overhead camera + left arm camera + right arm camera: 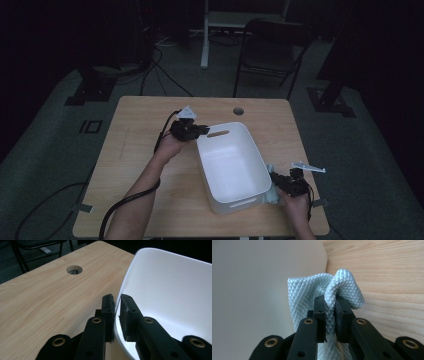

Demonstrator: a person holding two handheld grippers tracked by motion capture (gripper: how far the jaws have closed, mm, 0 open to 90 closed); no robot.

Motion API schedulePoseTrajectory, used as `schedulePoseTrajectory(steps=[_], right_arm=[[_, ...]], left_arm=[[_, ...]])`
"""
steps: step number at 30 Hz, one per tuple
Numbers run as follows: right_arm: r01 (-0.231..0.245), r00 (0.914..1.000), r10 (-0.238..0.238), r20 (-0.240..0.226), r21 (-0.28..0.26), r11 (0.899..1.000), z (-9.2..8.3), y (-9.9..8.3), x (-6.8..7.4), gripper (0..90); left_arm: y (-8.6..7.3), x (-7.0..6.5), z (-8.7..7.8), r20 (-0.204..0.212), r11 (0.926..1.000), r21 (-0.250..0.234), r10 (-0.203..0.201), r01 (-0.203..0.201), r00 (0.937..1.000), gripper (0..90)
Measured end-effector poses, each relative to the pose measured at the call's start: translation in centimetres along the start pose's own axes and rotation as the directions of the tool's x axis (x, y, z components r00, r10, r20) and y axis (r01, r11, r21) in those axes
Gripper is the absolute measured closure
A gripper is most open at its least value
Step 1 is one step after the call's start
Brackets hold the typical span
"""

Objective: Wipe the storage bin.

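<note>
A wooden table [140,150] seen from above in a dim room, with a person's two forearms reaching in from the bottom edge, each hand holding a black two-jaw gripper. A white plastic bin [231,165], rectangular with rounded corners and a slot handle at each short end, sits slightly turned near the middle of the table; nothing can be seen inside it.

The left gripper [200,130] is at the bin's far left corner. In the left gripper view its two jaws have closed narrowly on the bin's thin white rim [118,302], one pad outside the wall and one inside, both pressing the plastic. A round cable hole [74,269] in the tabletop lies beyond it.

The right gripper [277,184] is at the bin's near right corner, just beside its outer wall. In the right gripper view its jaws pinch a fold of pale blue-green cloth [332,292] with a quilted diamond texture; the cloth bunches up above the pads and lies against the bin's white wall [257,290], over the wood.

Behind the table stand a dark folding chair [272,50] and trailing cables on the floor. No brand, label or readable writing can be made out on anything
</note>
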State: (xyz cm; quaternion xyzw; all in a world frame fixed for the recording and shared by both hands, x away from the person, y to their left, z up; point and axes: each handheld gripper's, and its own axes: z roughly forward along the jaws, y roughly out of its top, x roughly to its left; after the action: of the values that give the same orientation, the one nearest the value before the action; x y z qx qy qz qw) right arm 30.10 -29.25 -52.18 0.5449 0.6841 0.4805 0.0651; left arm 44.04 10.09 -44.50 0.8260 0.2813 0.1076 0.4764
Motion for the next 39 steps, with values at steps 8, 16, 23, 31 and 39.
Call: schedulePoseTrajectory(steps=[8, 16, 23, 31, 39], right_arm=[[0.002, 1.0000, -0.002, 0.005, -0.002, 1.000, 0.0, 0.0, 0.1, 81.4], [0.005, 1.0000, -0.005, 0.006, 0.001, 1.000, 0.1, 0.0, 0.2, 81.4], [0.001, 1.0000, -0.001, 0.004, 0.006, 1.000, 0.2, -0.1, 0.1, 81.4], [-0.004, 1.0000, 0.004, 0.003, 0.004, 1.000, 0.1, -0.1, 0.0, 81.4], [-0.004, 0.9999, 0.004, 0.010, 0.000, 1.000, 0.0, 0.0, 0.0, 81.4]], left_arm=[[-1.4, -0.5, -1.9, -0.036, 0.9995, -0.016, -0.028, 0.027, 0.9990, 84.7], [-1.3, -0.5, -2.2, -0.031, 0.9988, -0.042, -0.025, 0.024, 0.9992, 77.8], [-0.8, -0.1, -1.0, -0.022, 0.9998, -0.008, -0.016, 0.016, 0.9996, 77.1], [-1.0, -0.2, -1.2, -0.010, 0.9999, -0.003, -0.013, 0.013, 0.9999, 86.7], [-2.3, -0.7, -3.3, -0.070, 0.9996, 0.002, -0.027, 0.027, 0.9972, 87.5]])
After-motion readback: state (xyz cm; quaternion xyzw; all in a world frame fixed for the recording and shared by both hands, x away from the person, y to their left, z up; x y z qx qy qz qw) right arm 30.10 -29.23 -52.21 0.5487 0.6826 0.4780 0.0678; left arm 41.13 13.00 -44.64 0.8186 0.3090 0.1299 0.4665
